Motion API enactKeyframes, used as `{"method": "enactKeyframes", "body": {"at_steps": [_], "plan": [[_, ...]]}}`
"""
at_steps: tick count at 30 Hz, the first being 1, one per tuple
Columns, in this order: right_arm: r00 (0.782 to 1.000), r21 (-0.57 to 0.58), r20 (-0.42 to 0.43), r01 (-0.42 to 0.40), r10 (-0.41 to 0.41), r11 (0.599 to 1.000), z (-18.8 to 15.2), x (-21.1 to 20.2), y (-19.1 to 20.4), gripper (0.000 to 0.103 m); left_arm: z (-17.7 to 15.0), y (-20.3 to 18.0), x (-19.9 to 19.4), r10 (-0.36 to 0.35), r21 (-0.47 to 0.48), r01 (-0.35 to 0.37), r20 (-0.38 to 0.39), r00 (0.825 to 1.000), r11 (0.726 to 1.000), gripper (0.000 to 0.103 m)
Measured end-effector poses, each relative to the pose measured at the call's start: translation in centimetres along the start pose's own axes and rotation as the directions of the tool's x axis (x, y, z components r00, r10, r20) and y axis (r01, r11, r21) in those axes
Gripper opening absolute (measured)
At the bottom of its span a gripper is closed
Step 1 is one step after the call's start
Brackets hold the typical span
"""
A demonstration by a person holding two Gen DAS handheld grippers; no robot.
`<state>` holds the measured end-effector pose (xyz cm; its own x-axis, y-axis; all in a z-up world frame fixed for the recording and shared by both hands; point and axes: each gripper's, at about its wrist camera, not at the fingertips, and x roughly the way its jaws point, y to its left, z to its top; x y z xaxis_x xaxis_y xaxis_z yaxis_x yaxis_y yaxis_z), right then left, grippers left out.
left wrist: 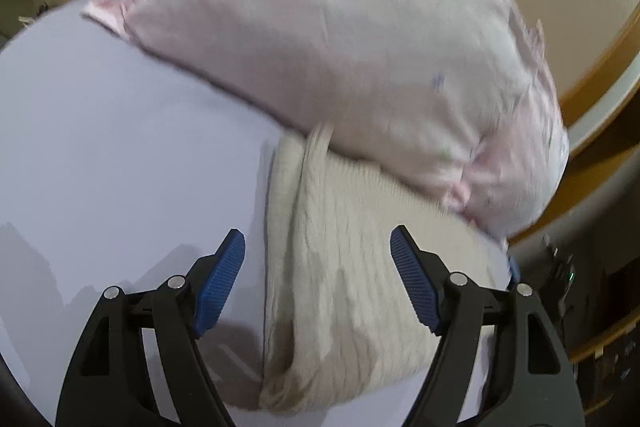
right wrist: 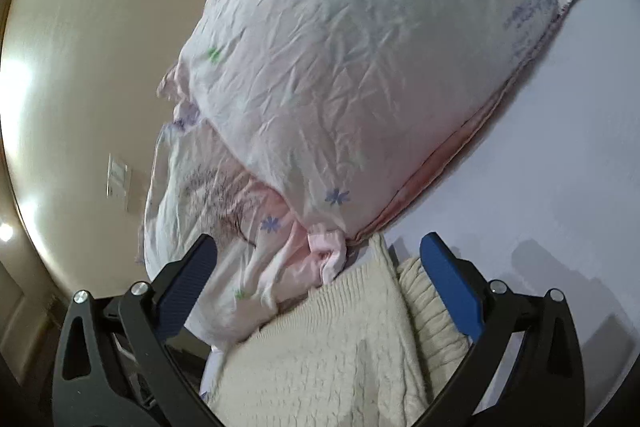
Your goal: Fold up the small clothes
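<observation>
While both our left claw (left wrist: 317, 277) and right claw (right wrist: 318, 283) hang spread and empty, the cream knit garment (left wrist: 340, 267) lies between their fingers, its length running ahead toward the pillow (left wrist: 340, 47).

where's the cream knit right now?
The cream knit lies on the pale lavender sheet, its far end tucked under the floral pillow. In both wrist views it sits between the open tongs, left and right.

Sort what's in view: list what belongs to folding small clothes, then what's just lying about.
Job:
cream cable-knit garment
left hand-held gripper, open
right hand-held gripper, open

Lying about:
pink floral pillow
pale lilac bed sheet
</observation>
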<state>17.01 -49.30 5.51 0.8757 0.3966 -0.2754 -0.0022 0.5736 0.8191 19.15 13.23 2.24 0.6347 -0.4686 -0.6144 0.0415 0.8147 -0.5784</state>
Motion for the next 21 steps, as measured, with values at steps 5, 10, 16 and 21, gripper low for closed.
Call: {"method": "enactKeyframes", "body": {"at_steps": [5, 10, 16, 21], "plan": [[0.995, -0.057, -0.099, 0.012, -0.018, 0.998, -1.8, 2.7, 2.0, 0.101, -1.5, 0.3, 2.5, -0.006, -0.029, 0.004, -0.069, 0.998, 1.000, 0.067], [0.988, -0.064, -0.154, -0.018, 0.008, 0.998, -2.4, 4.4, 3.0, 0.101, -1.9, 0.3, 3.8, -0.024, -0.106, 0.012, -0.119, 0.993, 0.994, 0.019], [0.991, -0.048, -0.124, -0.058, 0.052, 0.997, -1.7, 3.4, 3.3, 0.101, -0.7, -3.9, 1.8, -0.215, -0.174, 0.205, -0.040, 0.976, 0.963, 0.014], [0.999, -0.081, -0.045, -0.027, 0.023, 0.996, -0.1, 0.9, 3.4, 0.101, -0.7, -18.7, 3.5, -0.438, 0.042, 0.442, -0.080, 0.895, 0.896, 0.014]]}}
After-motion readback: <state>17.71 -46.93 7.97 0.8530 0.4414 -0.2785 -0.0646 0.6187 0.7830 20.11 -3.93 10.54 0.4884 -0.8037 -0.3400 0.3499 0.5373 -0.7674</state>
